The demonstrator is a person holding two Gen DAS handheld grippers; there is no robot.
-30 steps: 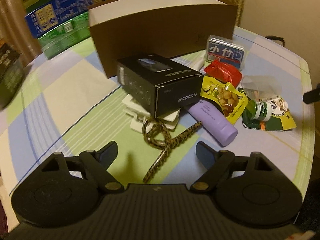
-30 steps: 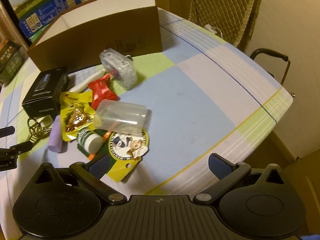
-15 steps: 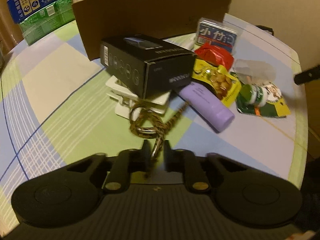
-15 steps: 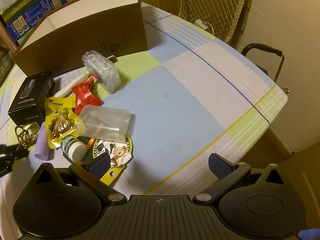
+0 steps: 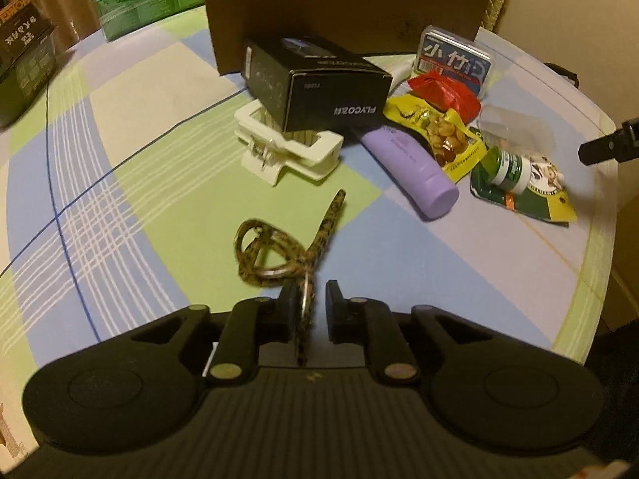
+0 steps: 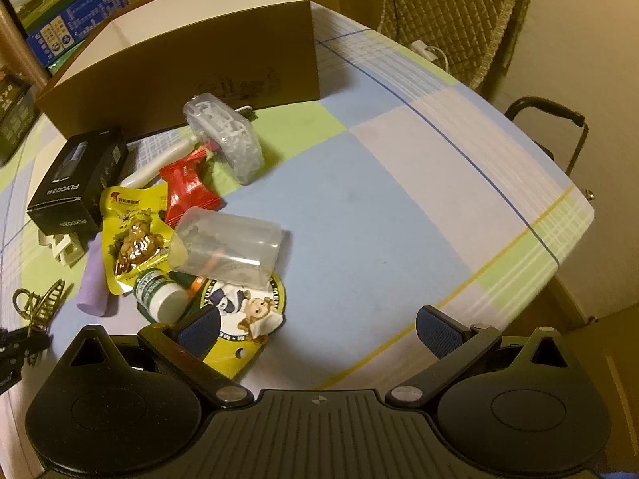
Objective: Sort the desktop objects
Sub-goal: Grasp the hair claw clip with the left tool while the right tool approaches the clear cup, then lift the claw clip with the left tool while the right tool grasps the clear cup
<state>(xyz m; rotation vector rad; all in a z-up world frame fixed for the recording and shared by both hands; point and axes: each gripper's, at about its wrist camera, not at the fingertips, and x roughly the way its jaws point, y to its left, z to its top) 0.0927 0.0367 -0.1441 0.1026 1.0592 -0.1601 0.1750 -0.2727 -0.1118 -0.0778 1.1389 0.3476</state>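
Bare tablecloth [image 6: 359, 219] right of clutter [image 6: 223, 239]

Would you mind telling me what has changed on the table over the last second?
The left gripper closed on the leopard-print hair clip and drew it away from the white clip and black box; its jaws are now opening slightly, the clip between them. The right gripper stayed open, and the purple tube and snack packets stayed put.

Leopard-print clip [image 5: 275, 251] between fingers [image 5: 290, 299]
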